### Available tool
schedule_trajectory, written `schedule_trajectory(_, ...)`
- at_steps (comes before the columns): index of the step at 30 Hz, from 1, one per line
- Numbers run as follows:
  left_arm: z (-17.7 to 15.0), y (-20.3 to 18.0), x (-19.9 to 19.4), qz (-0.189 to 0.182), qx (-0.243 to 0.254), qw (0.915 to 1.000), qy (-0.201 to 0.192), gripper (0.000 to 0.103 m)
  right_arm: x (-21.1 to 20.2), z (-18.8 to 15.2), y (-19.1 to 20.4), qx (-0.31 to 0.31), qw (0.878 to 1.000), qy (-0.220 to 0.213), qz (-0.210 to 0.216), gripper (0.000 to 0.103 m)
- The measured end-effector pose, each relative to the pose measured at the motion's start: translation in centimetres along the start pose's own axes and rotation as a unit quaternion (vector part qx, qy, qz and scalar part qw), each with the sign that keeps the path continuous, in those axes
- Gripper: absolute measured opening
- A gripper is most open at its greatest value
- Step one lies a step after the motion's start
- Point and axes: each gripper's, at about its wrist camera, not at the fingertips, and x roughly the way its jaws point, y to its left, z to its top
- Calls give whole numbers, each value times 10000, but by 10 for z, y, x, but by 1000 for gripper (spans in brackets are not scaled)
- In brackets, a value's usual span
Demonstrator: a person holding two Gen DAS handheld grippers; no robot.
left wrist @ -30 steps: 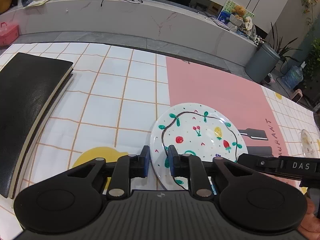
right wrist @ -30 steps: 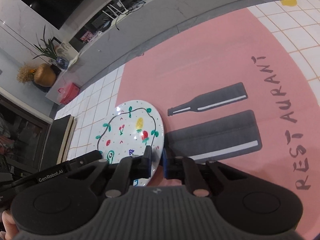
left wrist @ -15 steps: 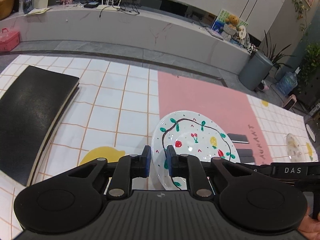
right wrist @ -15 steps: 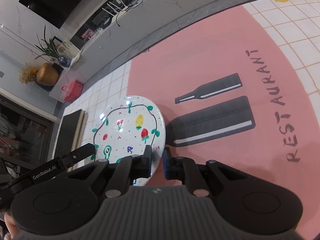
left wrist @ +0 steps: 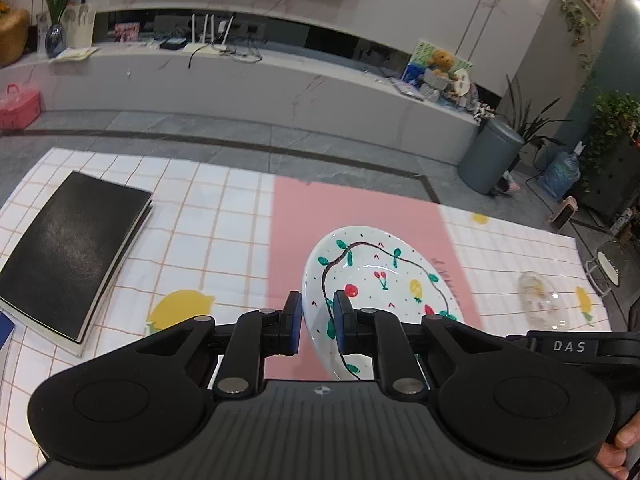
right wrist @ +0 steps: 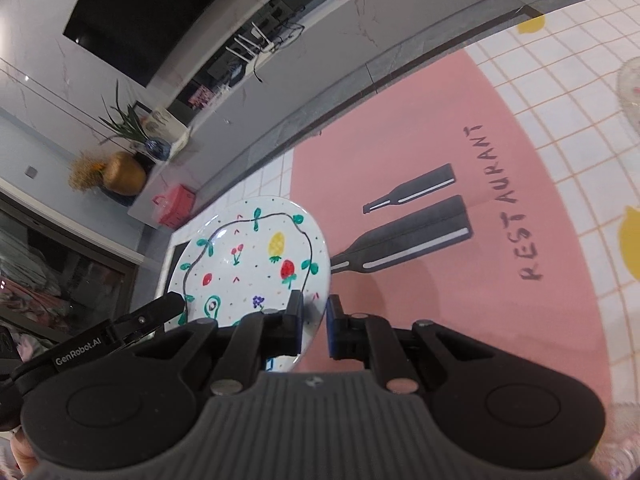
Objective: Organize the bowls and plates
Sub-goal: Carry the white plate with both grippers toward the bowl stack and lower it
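A white plate [left wrist: 384,276] painted with fruit and a dark wavy line hangs in the air above the pink part of the tablecloth. My left gripper [left wrist: 316,322] is shut on the plate's left rim. In the right wrist view the same plate [right wrist: 248,256] fills the lower left, and my right gripper [right wrist: 314,322] is shut on its right rim. Both grippers carry it together, tilted slightly. A clear glass dish [left wrist: 540,300] lies on the cloth to the right; its edge [right wrist: 630,84] shows at the far right of the right wrist view.
A thick black book [left wrist: 68,252] lies on the checked tablecloth [left wrist: 208,216] at the left. The pink panel [right wrist: 440,152] bears bottle drawings and the word RESTAURANT. Beyond the table's far edge are grey floor, a long white counter [left wrist: 240,84] and a grey bin [left wrist: 490,156].
Both grippers have risen with the plate held between them, so the table now looks farther below. The plate has left the cloth and shifted toward the pink panel.
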Motion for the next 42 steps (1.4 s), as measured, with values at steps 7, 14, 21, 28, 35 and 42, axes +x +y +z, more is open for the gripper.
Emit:
schedule_trajectory(7, -15, -51, -28, -105, 103, 9999, -83, 18, -62, -9, -24, 153, 9995, -202, 162, 10)
schedule_trajectory(14, -43, -101, -39, -280, 168, 9995, -11, 18, -119, -24, -63, 266, 9988, -396, 80, 10)
schedule_trajectory(21, -79, -130, -26, -503, -33, 9984, 247, 18, -157, -42, -101, 317, 9981, -492, -179, 9)
schedule_trajectory(28, -123, -139, -10, -620, -310, 9950, 722, 18, -168, -62, -133, 427, 9973, -379, -466, 9)
schedule_trajectory(35, -159, -136, 3, -564, -363, 9923, 1046, 18, -157, -84, -158, 581, 9960, -106, -667, 8)
schedule_trajectory(42, -177, -131, 12, -503, -423, 9904, 1218, 18, -146, -98, -168, 619, 9945, 64, -839, 8)
